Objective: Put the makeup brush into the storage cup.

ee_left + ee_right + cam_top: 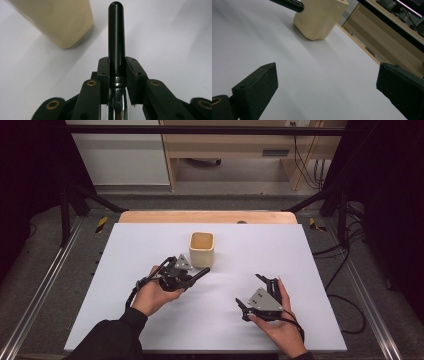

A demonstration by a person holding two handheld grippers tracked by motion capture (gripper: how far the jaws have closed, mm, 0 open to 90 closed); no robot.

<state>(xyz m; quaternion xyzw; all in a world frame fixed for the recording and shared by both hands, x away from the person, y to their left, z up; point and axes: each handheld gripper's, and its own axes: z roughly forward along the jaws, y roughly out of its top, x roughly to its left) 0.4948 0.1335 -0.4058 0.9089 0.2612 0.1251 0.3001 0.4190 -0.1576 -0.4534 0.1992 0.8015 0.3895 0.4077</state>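
Left gripper (117,67): we saw jaws clamped on black-handled utensil (116,37), handle tip just beside cream cup (202,249) on white table (125,270). Right gripper (327,82): jaws wide apart, holding nothing. We read no writing anywhere.

My two hand-held grippers, black with grey plates on top.

My left gripper (176,273) and my right gripper (260,301) are matte black linkages, and each carries a grey three-cornered plate dotted with small dark screw heads. A black cable trails back from each one along my wrist. In the left gripper view my arms show brass-coloured bushings at the pivots and small screw holes in the blocky black jaws. In the right gripper view my jaws are thick, square-cut black blocks with a finely textured face. I wear a dark sleeve (112,337) on my left arm, reaching to the wrist.
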